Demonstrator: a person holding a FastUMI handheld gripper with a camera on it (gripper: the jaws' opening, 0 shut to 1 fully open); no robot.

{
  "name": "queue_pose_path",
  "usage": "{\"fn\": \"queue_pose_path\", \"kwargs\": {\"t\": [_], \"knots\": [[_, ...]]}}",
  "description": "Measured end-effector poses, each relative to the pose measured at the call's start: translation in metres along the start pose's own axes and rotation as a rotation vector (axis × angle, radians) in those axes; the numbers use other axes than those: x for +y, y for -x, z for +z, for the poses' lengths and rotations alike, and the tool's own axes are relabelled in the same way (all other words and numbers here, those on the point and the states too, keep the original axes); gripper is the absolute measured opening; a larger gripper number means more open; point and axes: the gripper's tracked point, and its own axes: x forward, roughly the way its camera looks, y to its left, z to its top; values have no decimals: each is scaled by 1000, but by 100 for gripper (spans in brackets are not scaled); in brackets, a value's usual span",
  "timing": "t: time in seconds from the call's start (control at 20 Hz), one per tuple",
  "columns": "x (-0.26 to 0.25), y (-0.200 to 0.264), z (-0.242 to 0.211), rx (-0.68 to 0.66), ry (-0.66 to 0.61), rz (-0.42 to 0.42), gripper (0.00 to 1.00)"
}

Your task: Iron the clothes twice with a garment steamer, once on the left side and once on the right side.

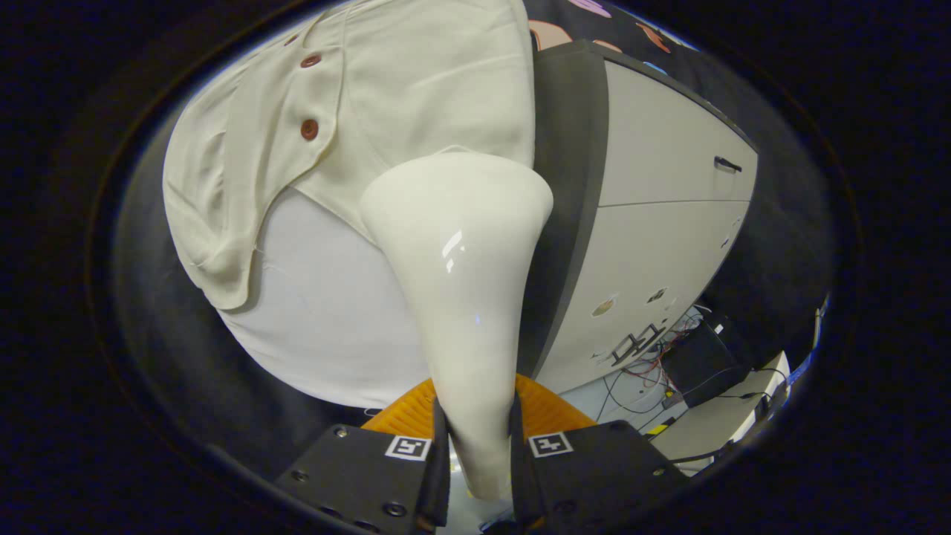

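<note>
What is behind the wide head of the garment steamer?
Behind the steamer head, held in the gripper, hangs the cream shirt over a white board. The head covers the hem there.

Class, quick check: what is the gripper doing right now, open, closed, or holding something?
Gripper: closed, both fingers pressing on the handle of the glossy cream-white garment steamer, whose flared head lies against the cream buttoned shirt.

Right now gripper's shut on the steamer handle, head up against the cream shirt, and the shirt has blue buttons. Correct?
Not quite. In the gripper view the buttons are reddish-brown, not blue. The rest holds: the gripper is shut on the steamer handle, head against the cream shirt.
</note>
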Motion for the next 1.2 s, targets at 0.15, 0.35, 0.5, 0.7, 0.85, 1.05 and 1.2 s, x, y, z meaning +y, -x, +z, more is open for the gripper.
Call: {"fn": "queue_pose_path", "kwargs": {"t": [0.15, 0.35, 0.5, 0.7, 0.85, 1.05, 1.2], "knots": [[-2, 1, -9, 11, 9, -4, 34], [0, 11, -15, 13, 27, 2, 34], [1, 24, -17, 11, 29, 7, 34], [-1, 48, -14, -23, 26, 12, 34], [1, 74, -10, -50, 39, 23, 34], [4, 118, -1, -97, 60, 35, 34], [10, 150, 14, -163, 69, 58, 33]]}}
